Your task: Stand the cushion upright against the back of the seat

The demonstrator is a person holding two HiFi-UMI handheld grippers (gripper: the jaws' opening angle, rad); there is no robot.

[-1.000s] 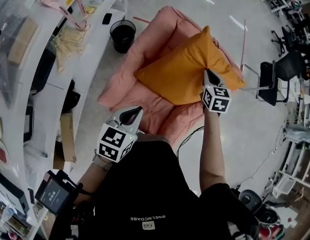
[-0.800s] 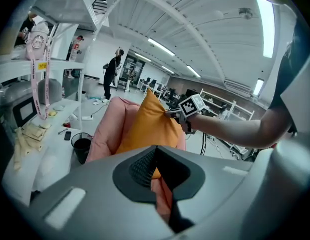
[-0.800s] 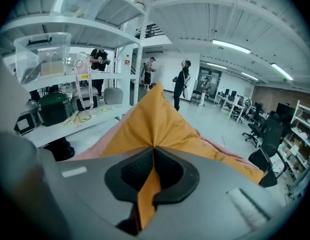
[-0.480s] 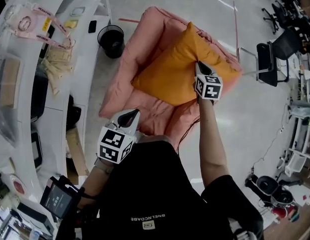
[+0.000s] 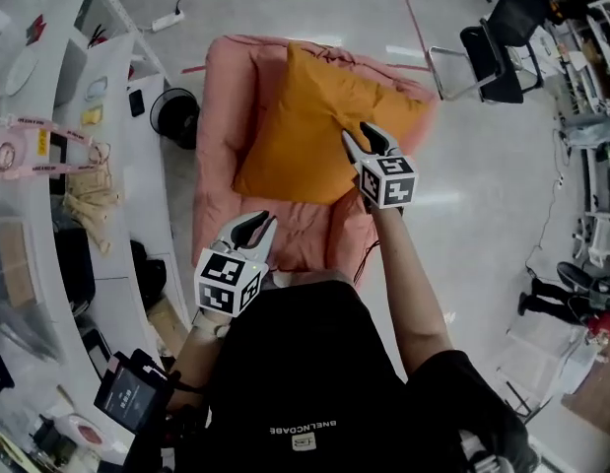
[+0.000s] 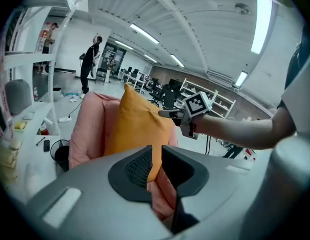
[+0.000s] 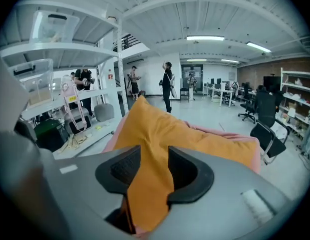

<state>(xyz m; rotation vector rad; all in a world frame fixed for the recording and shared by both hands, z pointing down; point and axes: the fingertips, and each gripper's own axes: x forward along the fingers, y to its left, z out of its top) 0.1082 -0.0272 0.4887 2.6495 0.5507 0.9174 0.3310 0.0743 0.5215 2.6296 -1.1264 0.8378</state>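
The head view looks steeply down from above the person, with the pink seat (image 5: 214,136) at 12 o'clock and the counter (image 5: 115,151) running along 9 o'clock. The left gripper view sits low at the seat's front and faces the orange cushion (image 6: 137,119) from a little way off. The right gripper view is right up against the cushion, its cloth between the jaws. All three views share the cushion and seat.

Pink seat (image 5: 211,146) on grey floor (image 5: 482,195); orange cushion (image 5: 295,126) propped on it against backrest; black bin (image 5: 174,118) beside seat.
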